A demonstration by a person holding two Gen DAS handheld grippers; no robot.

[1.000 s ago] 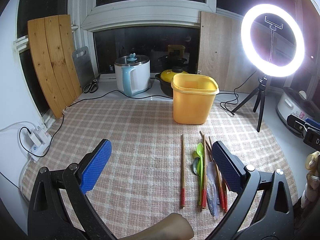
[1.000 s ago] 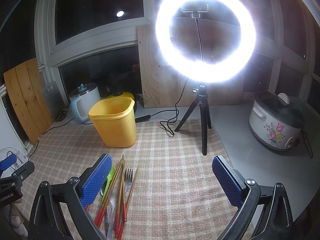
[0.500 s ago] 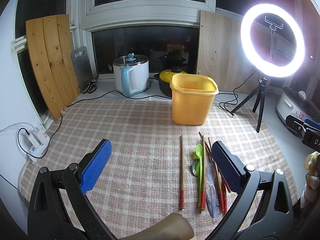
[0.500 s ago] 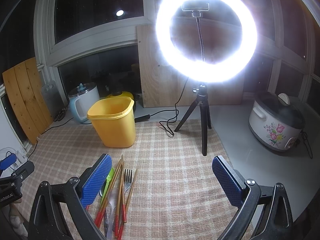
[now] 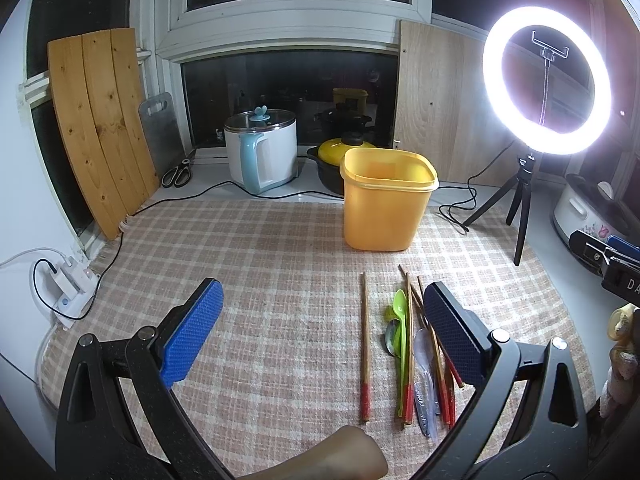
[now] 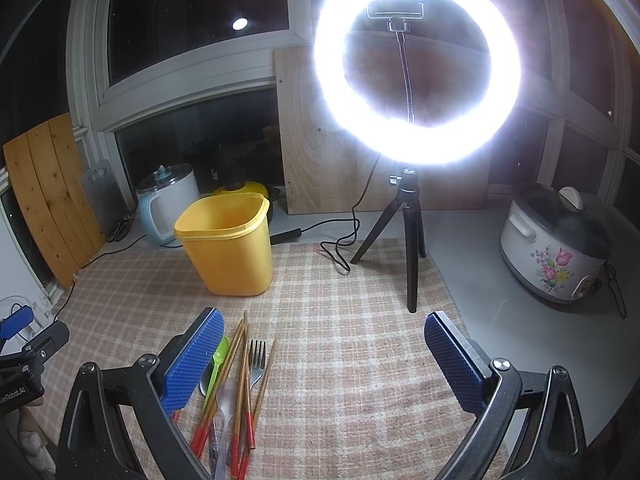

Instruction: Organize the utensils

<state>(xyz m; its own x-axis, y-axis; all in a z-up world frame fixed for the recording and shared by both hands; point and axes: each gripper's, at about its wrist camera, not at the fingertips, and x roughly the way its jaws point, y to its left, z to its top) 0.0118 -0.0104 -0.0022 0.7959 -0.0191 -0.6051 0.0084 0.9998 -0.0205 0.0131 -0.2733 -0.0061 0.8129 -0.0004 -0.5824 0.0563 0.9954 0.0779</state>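
Note:
A pile of utensils lies on the checked cloth: red-tipped wooden chopsticks (image 5: pixel 409 344) (image 6: pixel 241 376), a green plastic spoon (image 5: pixel 400 312) (image 6: pixel 218 358), a clear plastic spoon (image 5: pixel 423 364) (image 6: pixel 226 394), a metal spoon (image 5: pixel 391 334) and a metal fork (image 6: pixel 257 360). One chopstick (image 5: pixel 365 344) lies apart to the left of the pile. A yellow tub (image 5: pixel 386 200) (image 6: pixel 226 238) stands upright and empty behind them. My left gripper (image 5: pixel 320 316) hangs open above the cloth, its right finger over the pile. My right gripper (image 6: pixel 324 344) is open too, its left finger beside the pile.
A ring light on a black tripod (image 6: pixel 412 240) (image 5: pixel 520 200) stands right of the tub, cable trailing. A white-blue kettle (image 5: pixel 262 152), a yellow-lidded pot (image 5: pixel 344 152), scissors (image 5: pixel 178 172), wooden boards (image 5: pixel 96 128) line the back. A rice cooker (image 6: pixel 556 248) sits right. A power strip (image 5: pixel 72 280) lies left.
Both views shift only slightly; the utensils and tub stay where they were, and both grippers remain open.

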